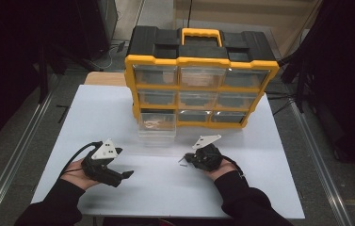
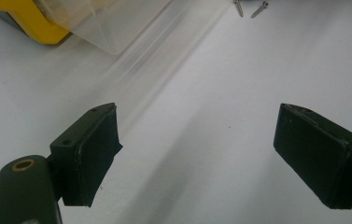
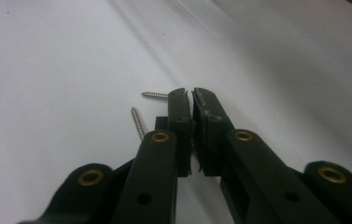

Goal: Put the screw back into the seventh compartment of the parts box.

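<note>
Gleaming silver screws (image 3: 155,95) — slender, threaded

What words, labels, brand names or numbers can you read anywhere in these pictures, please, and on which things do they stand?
None can be read.
Yellow and black drawer organizer: no legible brand or label on its frame, handle or clear drawers.
Grey plates on the left hand-held gripper and right hand-held gripper: small dark marks, too small to read.
Screws and white table: no writing.

High view: above the near table edge, facing forward and down, whole white table (image 1: 118,188) in frame. Left gripper view: low, close over the tabletop, two screws (image 2: 250,8) at top edge. Right gripper view: closer still; same screws (image 3: 138,122) centre-left
</note>
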Motion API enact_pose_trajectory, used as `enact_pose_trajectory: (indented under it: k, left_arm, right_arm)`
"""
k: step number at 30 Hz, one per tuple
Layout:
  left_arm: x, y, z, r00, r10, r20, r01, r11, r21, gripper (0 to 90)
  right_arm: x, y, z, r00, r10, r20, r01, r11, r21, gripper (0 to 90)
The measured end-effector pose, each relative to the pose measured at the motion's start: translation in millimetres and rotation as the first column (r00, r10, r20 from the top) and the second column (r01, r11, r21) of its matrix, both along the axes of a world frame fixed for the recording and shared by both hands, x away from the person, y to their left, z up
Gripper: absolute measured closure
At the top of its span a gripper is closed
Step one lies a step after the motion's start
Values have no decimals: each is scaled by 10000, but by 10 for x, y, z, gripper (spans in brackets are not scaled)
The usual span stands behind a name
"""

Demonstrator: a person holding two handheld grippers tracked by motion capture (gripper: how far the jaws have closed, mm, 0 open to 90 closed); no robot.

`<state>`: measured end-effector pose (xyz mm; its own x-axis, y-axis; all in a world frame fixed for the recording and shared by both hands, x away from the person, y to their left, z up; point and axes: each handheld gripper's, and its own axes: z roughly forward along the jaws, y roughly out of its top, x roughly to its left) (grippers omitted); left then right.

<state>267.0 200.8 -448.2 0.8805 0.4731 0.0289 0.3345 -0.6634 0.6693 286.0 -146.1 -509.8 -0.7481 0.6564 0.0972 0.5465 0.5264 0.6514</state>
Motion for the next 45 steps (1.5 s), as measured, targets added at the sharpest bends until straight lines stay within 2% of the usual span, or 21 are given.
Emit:
enact_pose_trajectory:
  k: [4, 11, 15, 28, 31, 37, 45]
  left_arm:
    - [-4, -6, 3, 10000, -35, -7, 35, 10000, 51, 140]
    - [1, -3, -6, 10000, -31, -37, 31, 10000, -35, 141]
    - [2, -3, -8, 10000, -36, -28, 36, 10000, -21, 140]
    - [5, 3, -12, 10000, -22, -89, 22, 10000, -32, 141]
    - [8, 9, -10, 9999, -26, -118, 26, 10000, 62, 141]
    - [6, 19, -13, 9999, 46, -98, -48, 9999, -130, 141]
    - [17, 33, -8, 9999, 41, -105, -43, 9999, -150, 141]
  right_arm:
    - [11, -8, -2, 10000, 72, -46, -72, 10000, 56, 890]
    - [40, -11, 15, 9991, -17, -414, 23, 9999, 155, 895]
    - [67, -12, 38, 9980, -163, -604, 196, 9983, 541, 895]
    - [106, -39, 143, 9950, -344, -941, 434, 9945, 956, 895]
    - [105, -39, 177, 9948, -339, -964, 439, 9937, 1035, 895]
    - [98, -35, 241, 9945, -303, -1002, 424, 9917, 1214, 895]
    - [94, -22, 339, 9938, -245, -1082, 392, 9899, 1365, 895]
